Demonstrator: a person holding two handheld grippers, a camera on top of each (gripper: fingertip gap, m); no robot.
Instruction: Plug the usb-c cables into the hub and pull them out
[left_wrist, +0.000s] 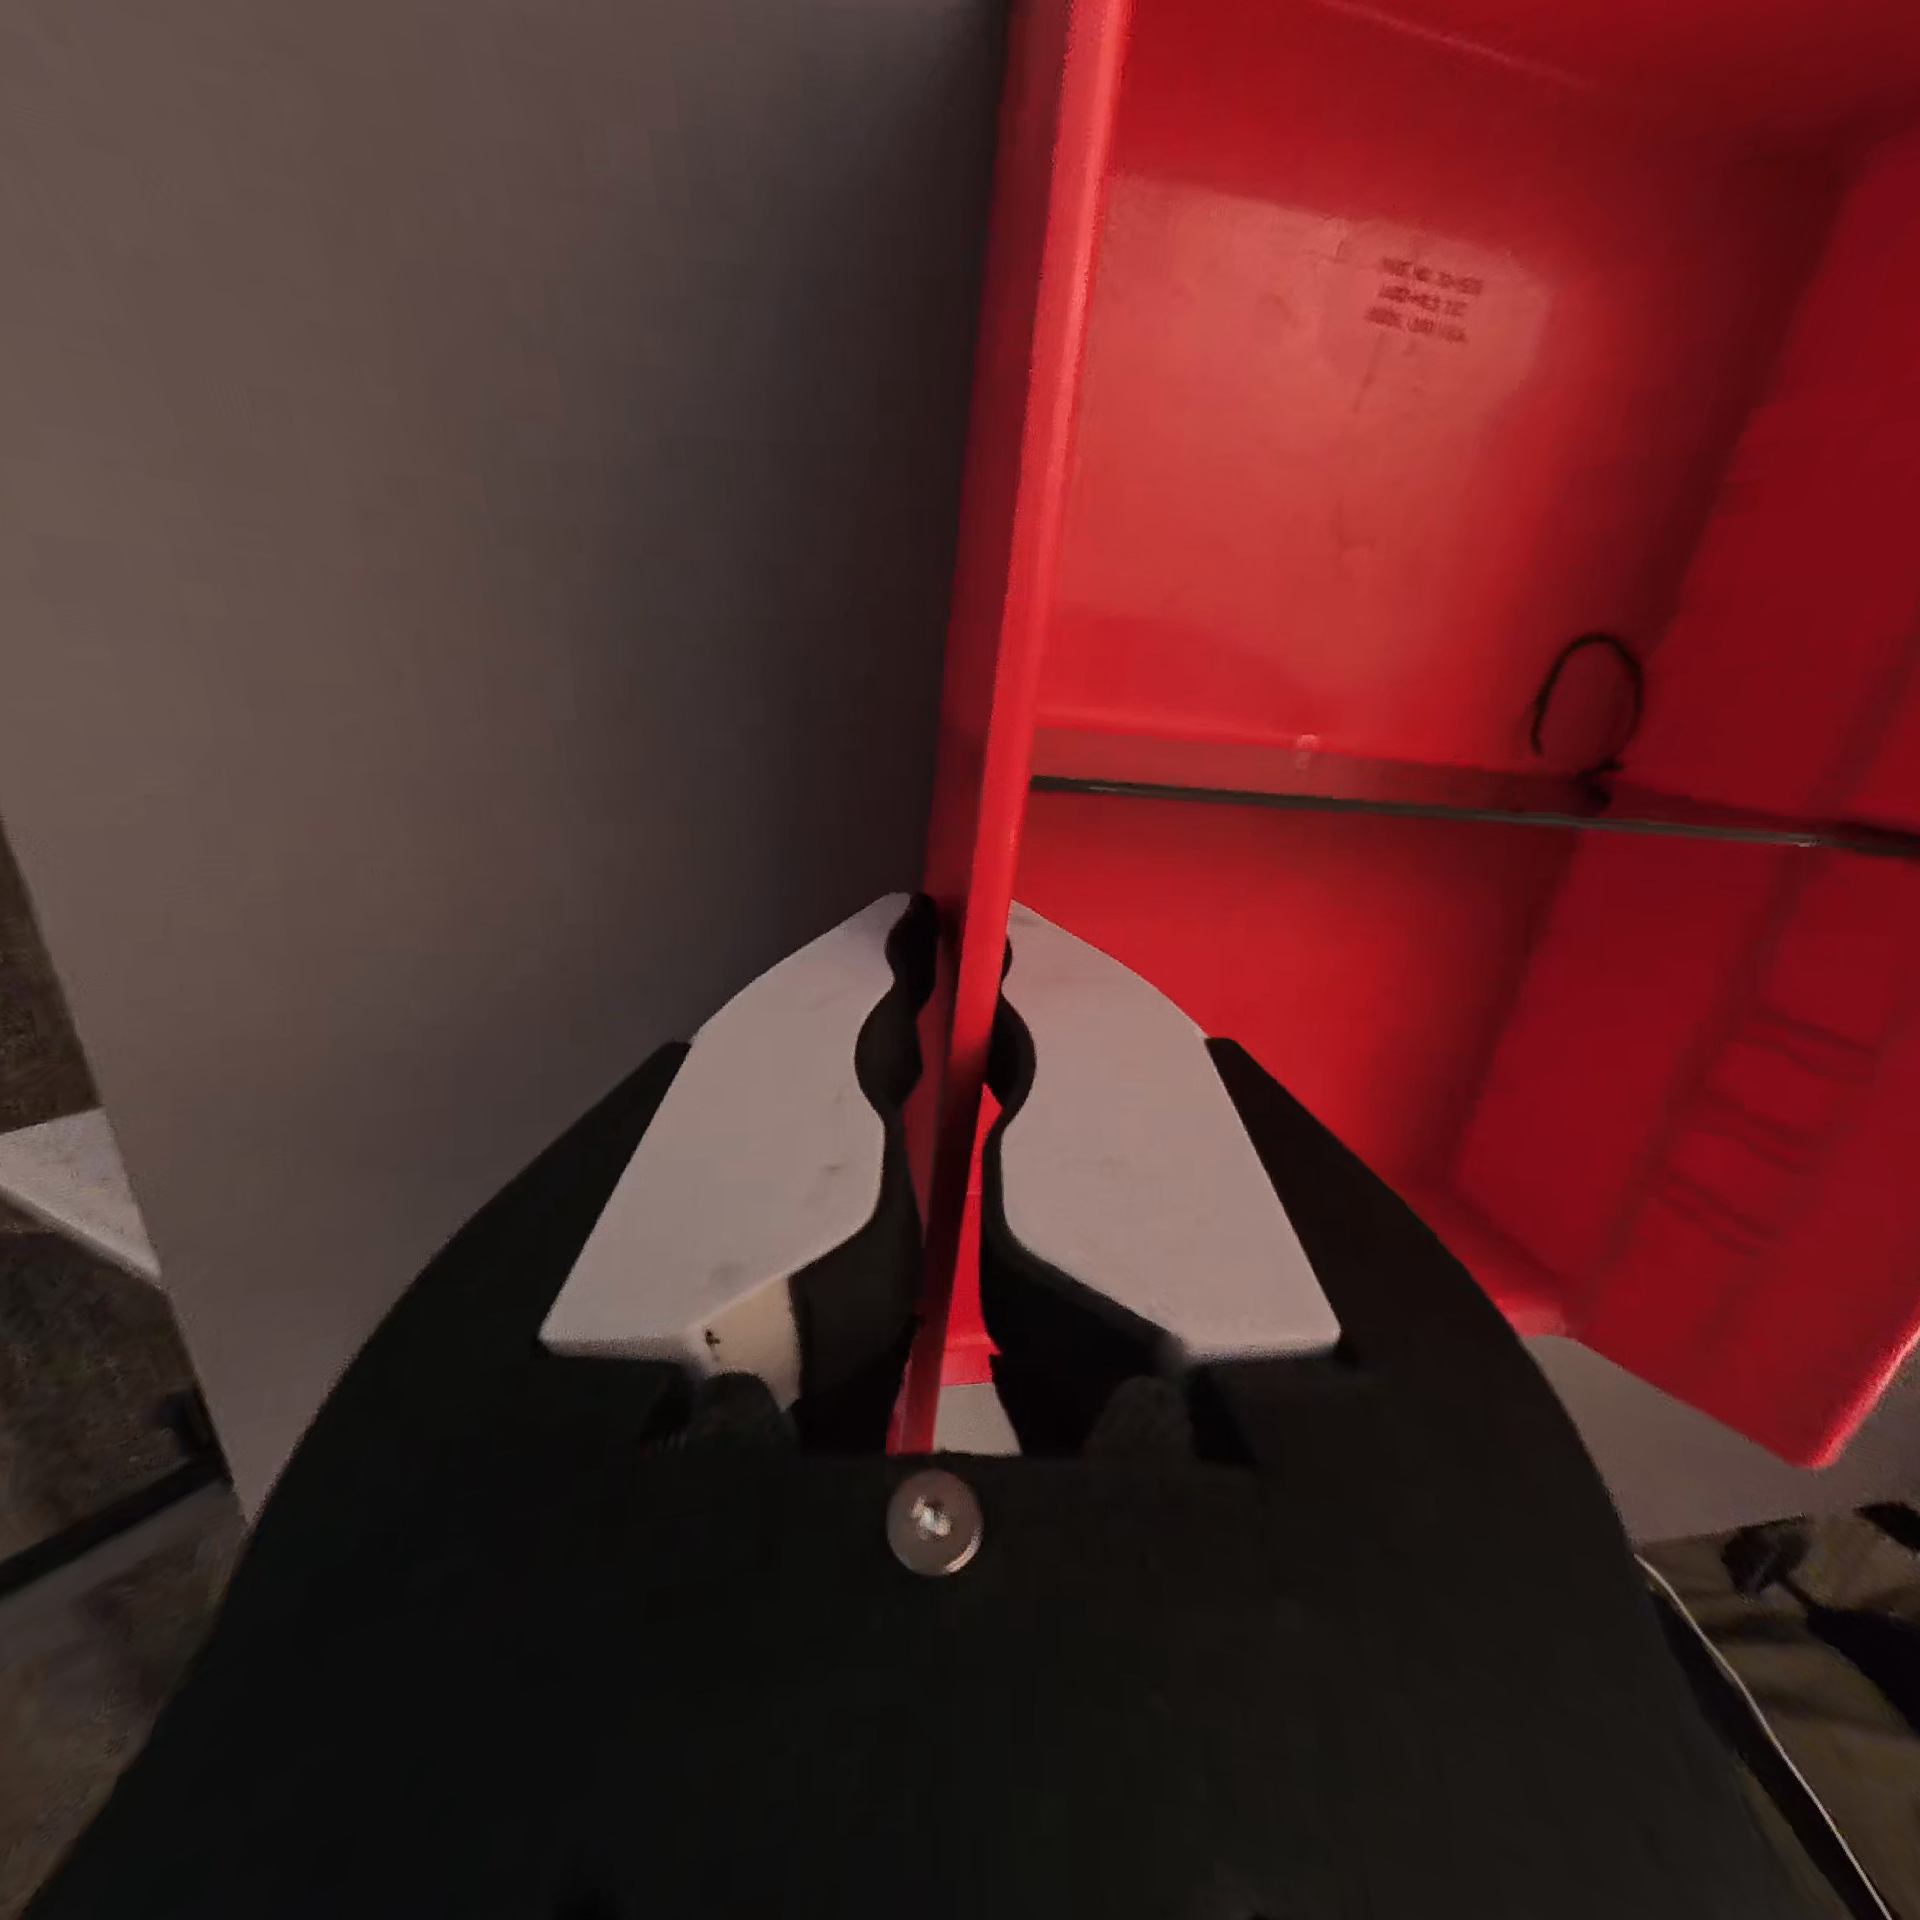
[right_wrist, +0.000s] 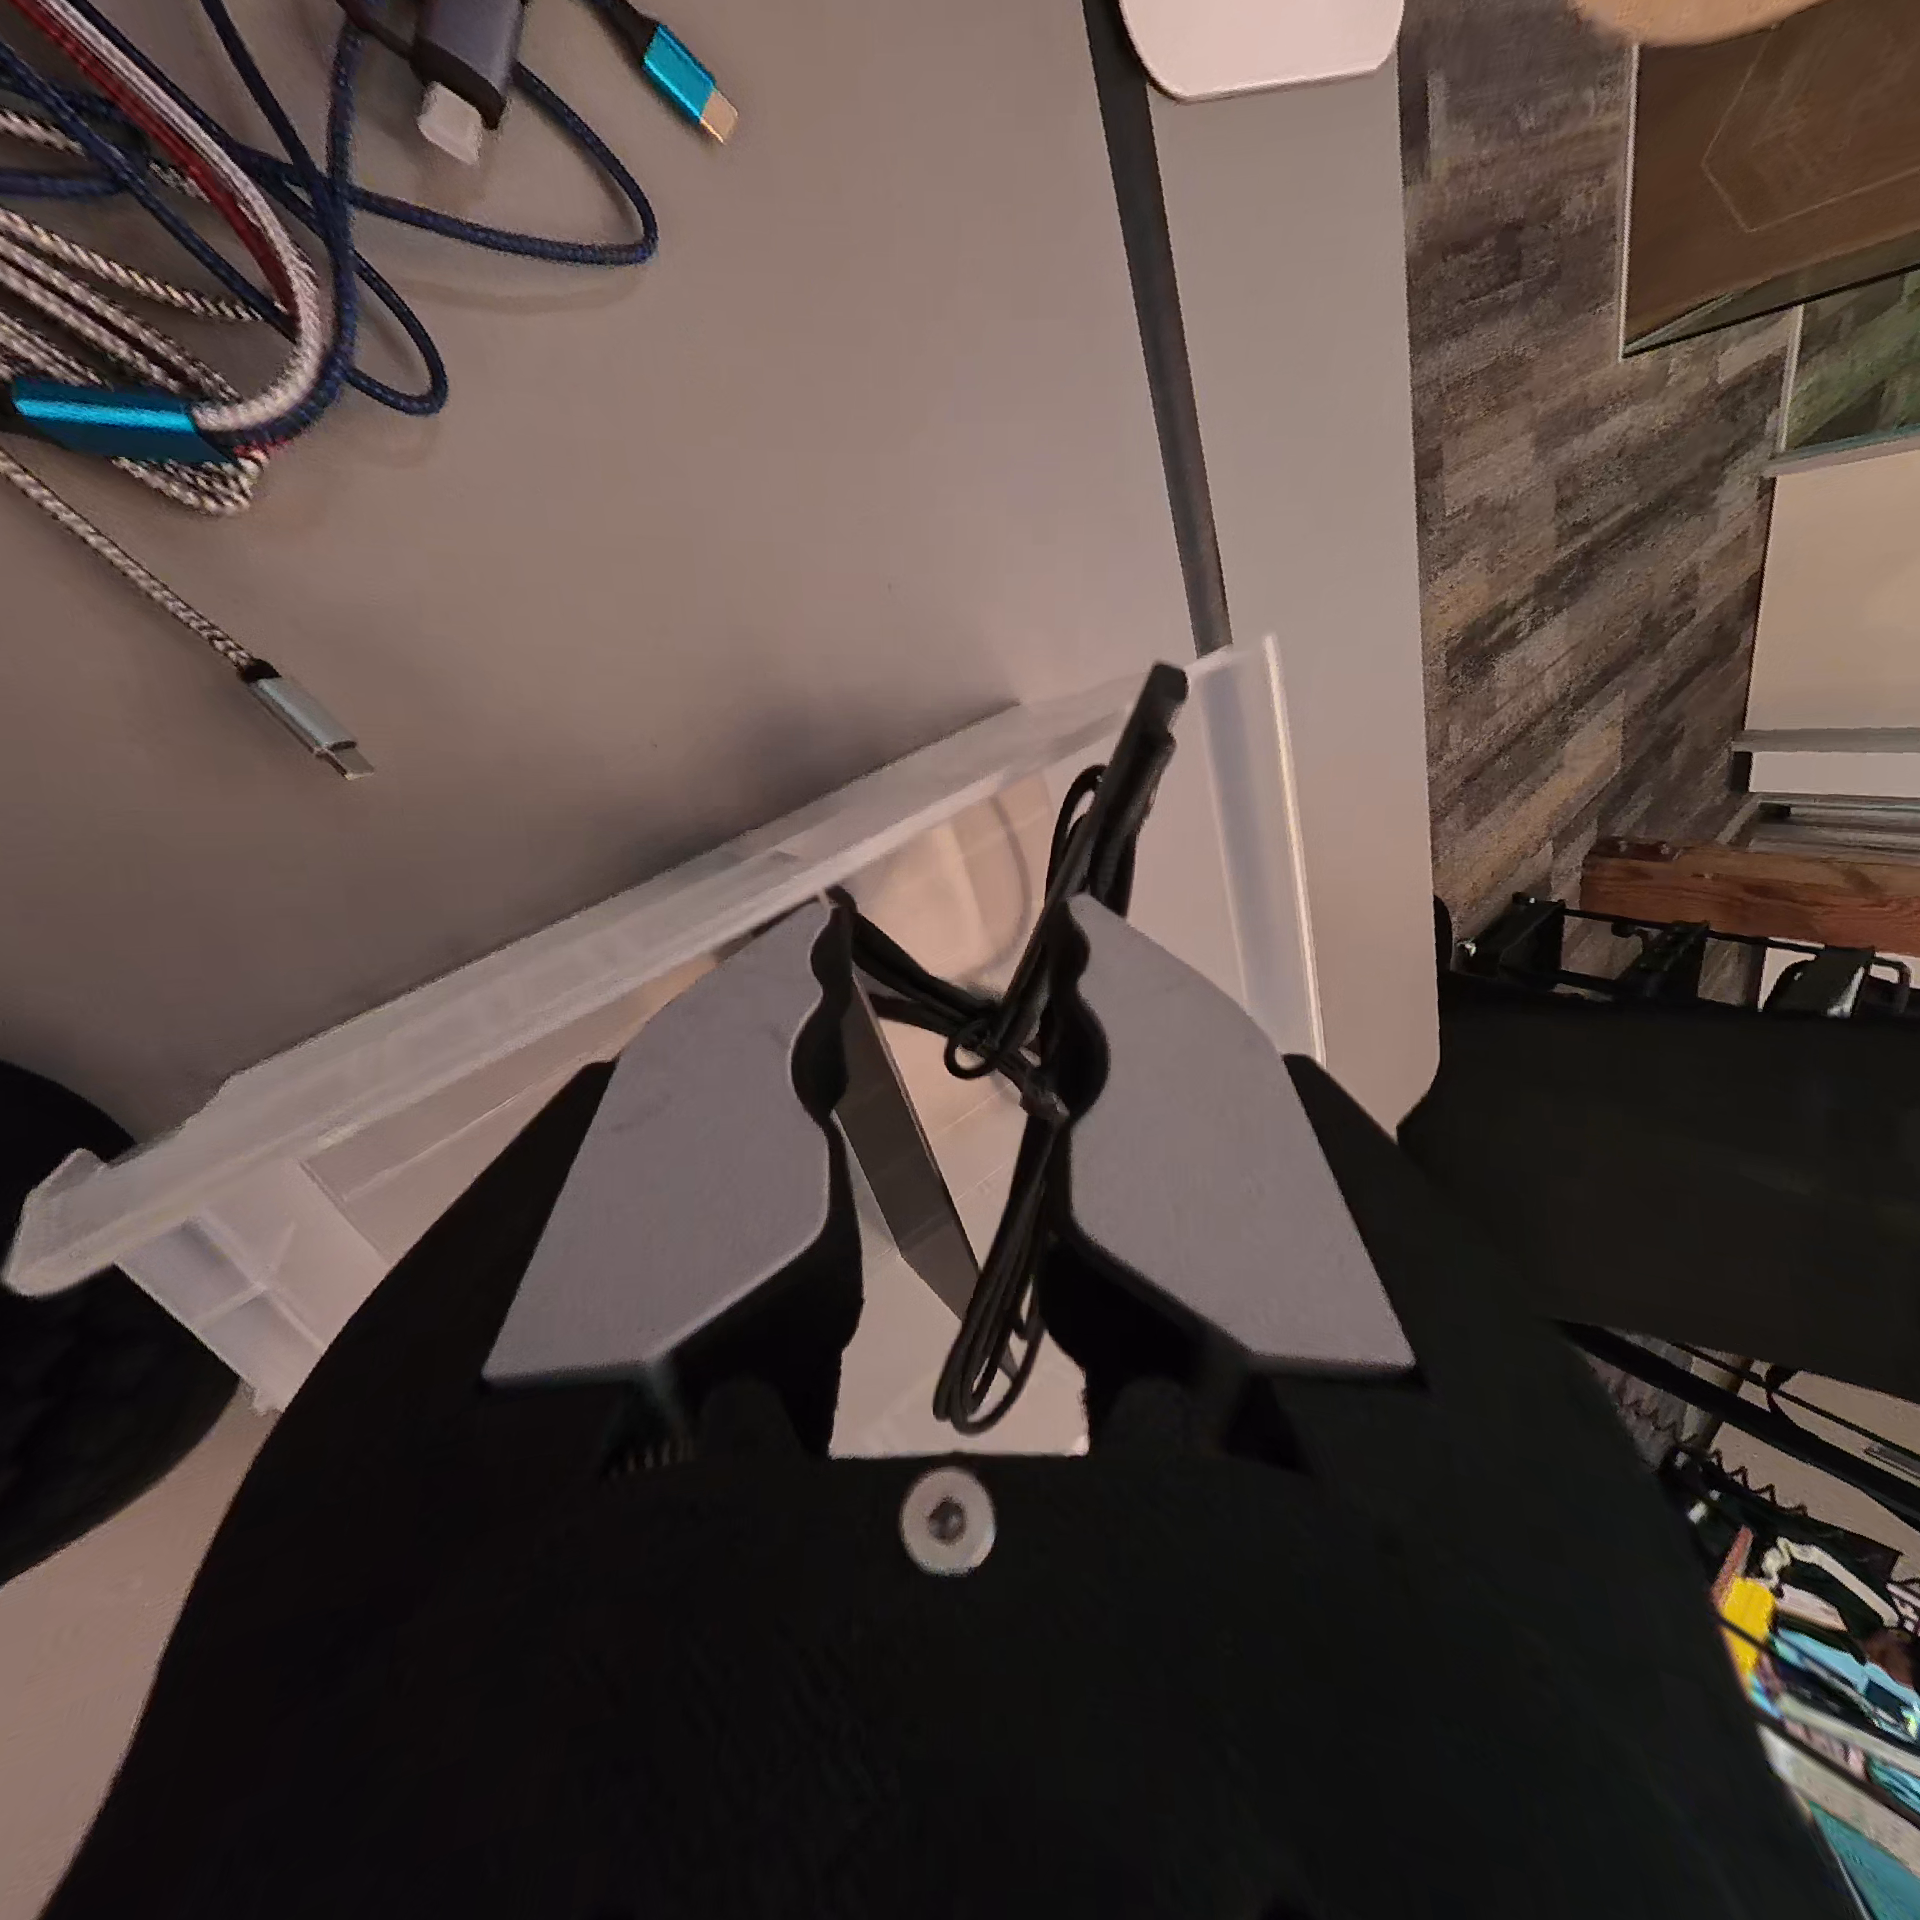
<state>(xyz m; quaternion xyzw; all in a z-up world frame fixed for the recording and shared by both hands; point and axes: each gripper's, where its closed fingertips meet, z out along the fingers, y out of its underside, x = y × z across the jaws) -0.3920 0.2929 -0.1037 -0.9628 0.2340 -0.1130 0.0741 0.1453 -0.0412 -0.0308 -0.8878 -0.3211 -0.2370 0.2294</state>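
In the left wrist view my left gripper (left_wrist: 961, 914) is shut on the thin side wall (left_wrist: 1039, 520) of a red plastic bin, seen edge-on between the pads. In the right wrist view my right gripper (right_wrist: 956, 925) is open over a clear plastic bin (right_wrist: 623, 935). A thin black cable bundle (right_wrist: 1023, 1039) with a black stick-shaped piece (right_wrist: 1143, 727) lies in that bin, between my fingers in the picture. I cannot tell if it touches them. Braided USB-C cables (right_wrist: 208, 312) lie on the grey table at upper left, with a blue plug (right_wrist: 686, 78), a silver plug (right_wrist: 312, 727) and a grey plug (right_wrist: 457, 94).
The red bin's inside (left_wrist: 1403, 468) shows a metal rod (left_wrist: 1455, 805) and a black tie (left_wrist: 1579, 686). Grey table (left_wrist: 468, 520) lies to its left. In the right wrist view a dark tube (right_wrist: 1164, 312) runs across the table, and its edge and carpet floor (right_wrist: 1558, 520) are at right. Left tips to right tips: about 65 centimetres. The silver plug (right_wrist: 312, 727) lies some 12 centimetres from my right tips, 55 centimetres from my left tips.
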